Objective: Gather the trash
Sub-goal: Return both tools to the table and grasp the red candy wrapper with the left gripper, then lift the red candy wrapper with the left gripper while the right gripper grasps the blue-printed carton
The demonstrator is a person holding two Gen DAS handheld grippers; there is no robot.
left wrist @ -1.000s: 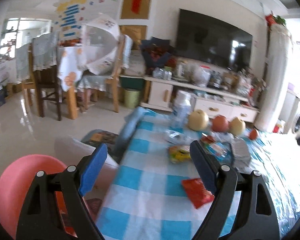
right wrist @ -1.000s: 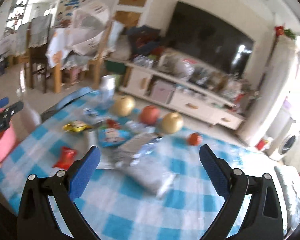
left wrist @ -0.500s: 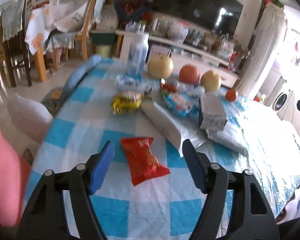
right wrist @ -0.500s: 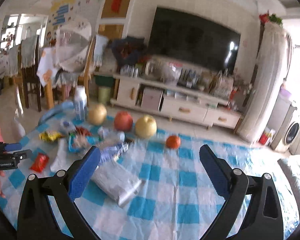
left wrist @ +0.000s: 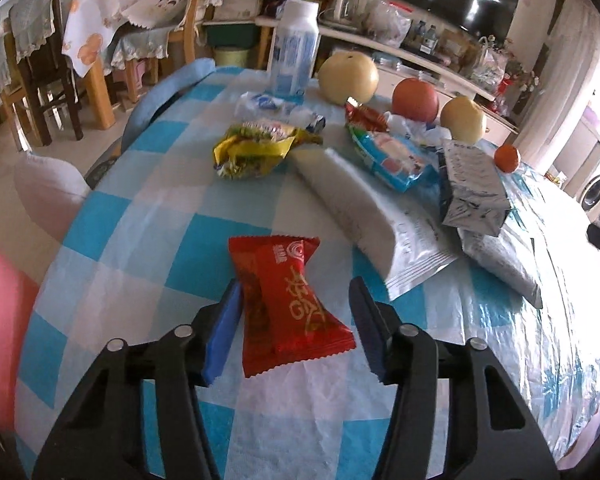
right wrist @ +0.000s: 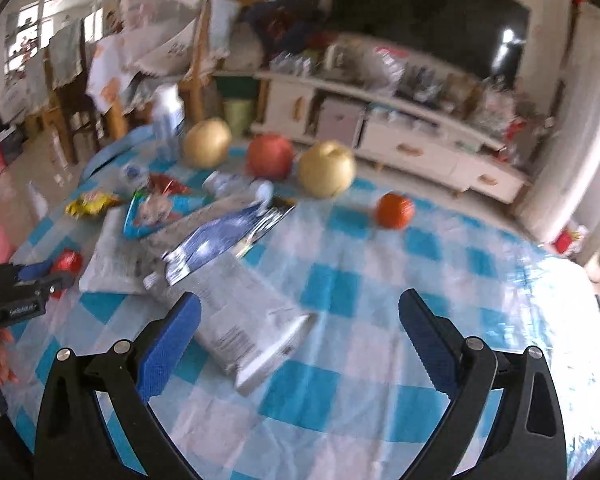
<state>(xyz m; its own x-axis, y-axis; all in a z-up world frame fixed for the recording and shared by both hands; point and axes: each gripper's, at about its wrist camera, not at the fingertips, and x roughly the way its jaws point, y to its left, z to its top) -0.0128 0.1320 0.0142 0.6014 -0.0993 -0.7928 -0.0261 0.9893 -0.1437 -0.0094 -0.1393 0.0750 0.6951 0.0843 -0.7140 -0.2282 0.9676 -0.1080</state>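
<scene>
A red snack wrapper (left wrist: 288,300) lies on the blue-and-white checked tablecloth (left wrist: 140,248). My left gripper (left wrist: 294,320) is open, low over the table, with its blue pads on either side of the wrapper; the left pad looks close to touching it. Beyond lie a yellow wrapper (left wrist: 252,148), a white pouch (left wrist: 360,216), a blue wrapper (left wrist: 392,156) and a silver bag (left wrist: 472,188). My right gripper (right wrist: 300,336) is open and empty above a silver-white pouch (right wrist: 252,328). The left gripper (right wrist: 24,284) and red wrapper (right wrist: 68,260) show at the right wrist view's left edge.
Two pears (left wrist: 348,76), an apple (left wrist: 414,94) and a small orange (left wrist: 507,158) sit at the far side, with a white bottle (left wrist: 296,48). A pink bin (left wrist: 0,320) stands left of the table. Chairs and a TV cabinet lie beyond.
My left gripper has moved forward and down over the table until its jaws straddle the red wrapper. My right gripper has tilted down toward the silver-white pouch.
</scene>
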